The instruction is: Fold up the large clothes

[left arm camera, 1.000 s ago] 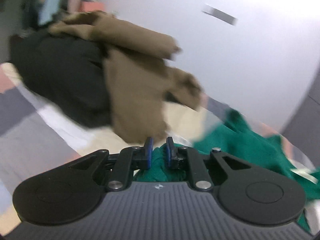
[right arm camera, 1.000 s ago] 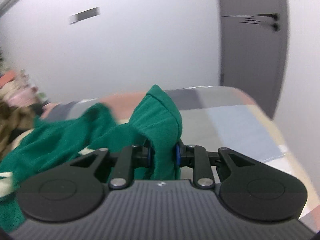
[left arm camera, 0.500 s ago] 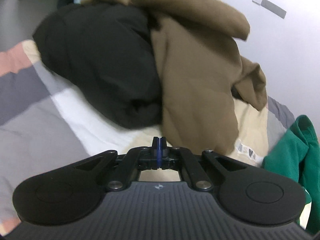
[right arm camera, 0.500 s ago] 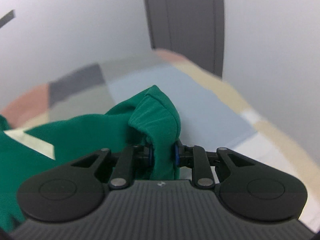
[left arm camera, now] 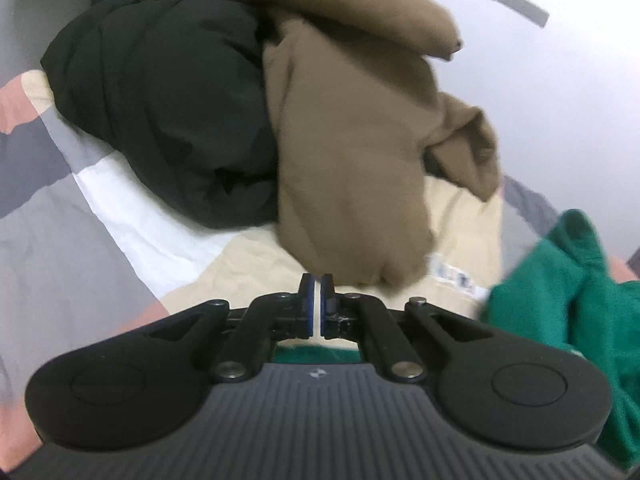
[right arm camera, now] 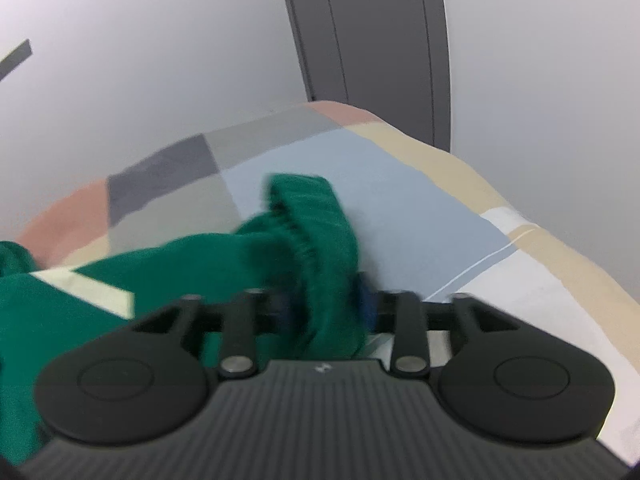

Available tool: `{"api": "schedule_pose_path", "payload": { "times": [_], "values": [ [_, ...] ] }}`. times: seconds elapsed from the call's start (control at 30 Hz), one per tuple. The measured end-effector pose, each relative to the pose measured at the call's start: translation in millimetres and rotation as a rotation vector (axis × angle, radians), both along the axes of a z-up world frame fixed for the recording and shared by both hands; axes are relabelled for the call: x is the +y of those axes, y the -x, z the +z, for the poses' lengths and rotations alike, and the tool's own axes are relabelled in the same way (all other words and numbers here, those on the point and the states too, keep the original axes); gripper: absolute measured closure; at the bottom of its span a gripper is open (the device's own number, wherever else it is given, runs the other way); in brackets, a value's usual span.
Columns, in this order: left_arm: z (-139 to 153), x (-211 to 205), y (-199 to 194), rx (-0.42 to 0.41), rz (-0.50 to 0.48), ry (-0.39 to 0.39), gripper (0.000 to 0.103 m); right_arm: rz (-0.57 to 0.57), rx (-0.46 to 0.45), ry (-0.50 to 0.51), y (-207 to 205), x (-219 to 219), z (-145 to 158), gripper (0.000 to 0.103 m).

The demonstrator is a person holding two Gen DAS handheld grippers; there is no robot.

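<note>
A green garment with a cream stripe lies on the patchwork bed. In the right wrist view my right gripper [right arm camera: 326,306] is shut on a ribbed cuff or hem of the green garment [right arm camera: 308,232], which bunches up between the fingers and trails off to the left. In the left wrist view my left gripper [left arm camera: 317,306] is nearly shut with a thin gap and holds nothing; a strip of the green garment [left arm camera: 568,280] shows under it and to its right.
A brown garment [left arm camera: 352,140] lies draped over a black padded jacket [left arm camera: 160,96] on the bed ahead of the left gripper. The patchwork bedcover [right arm camera: 400,184] runs to a rounded edge at the right. A grey door [right arm camera: 368,40] stands in the white wall behind.
The left gripper let go of the green fabric, closed, and now shows a thin gap. The right gripper kept hold of the green cuff, which has flopped further forward over the bed.
</note>
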State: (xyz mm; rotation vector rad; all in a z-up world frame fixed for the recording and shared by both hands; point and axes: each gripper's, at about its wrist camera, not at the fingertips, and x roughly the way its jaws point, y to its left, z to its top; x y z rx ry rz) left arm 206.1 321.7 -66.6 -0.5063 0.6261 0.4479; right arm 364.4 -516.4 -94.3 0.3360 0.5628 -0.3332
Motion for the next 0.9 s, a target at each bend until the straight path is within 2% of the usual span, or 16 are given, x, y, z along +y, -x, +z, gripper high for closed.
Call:
{"api": "schedule_pose_path", "payload": {
  "times": [0.03, 0.13, 0.2, 0.27, 0.43, 0.5, 0.57, 0.6, 0.73, 0.9],
  "values": [
    [4.0, -2.6, 6.2, -0.016, -0.006, 0.028, 0.101, 0.006, -0.006, 0.004, 7.7, 9.5, 10.3, 0.036],
    [15.4, -13.8, 24.9, -0.052, -0.036, 0.074, 0.095, 0.055, -0.032, -0.007, 27.5, 36.7, 30.7, 0.034],
    [22.2, -23.6, 35.0, -0.065, -0.06, 0.077, 0.084, 0.096, -0.053, -0.017, 40.0, 56.7, 44.8, 0.035],
    [28.4, -32.1, 47.5, -0.082, -0.075, 0.096, 0.066, 0.146, -0.068, -0.013, 54.4, 85.1, 59.7, 0.035],
    [33.3, -46.7, 75.7, -0.113, -0.101, 0.186, 0.062, 0.297, -0.082, -0.031, 79.4, 157.8, 80.3, 0.035],
    [31.8, -51.9, 83.7, -0.111, -0.124, 0.218, 0.058, 0.348, -0.062, -0.041, 86.5, 188.1, 83.3, 0.035],
    [29.9, -59.8, 91.2, -0.103, -0.138, 0.213, 0.047, 0.399, -0.043, -0.044, 96.5, 216.2, 83.7, 0.035],
    [26.9, -62.4, 93.2, -0.095, -0.145, 0.224, 0.044, 0.429, -0.044, -0.05, 103.2, 228.6, 81.7, 0.035],
    [5.2, -67.6, 96.6, -0.046, -0.168, 0.374, 0.044, 0.501, 0.022, -0.075, 126.3, 264.6, 71.5, 0.035],
    [-23.0, -65.8, 95.1, 0.017, -0.17, 0.546, 0.038, 0.541, 0.08, -0.096, 164.5, 281.2, 50.8, 0.035]
  ]
}}
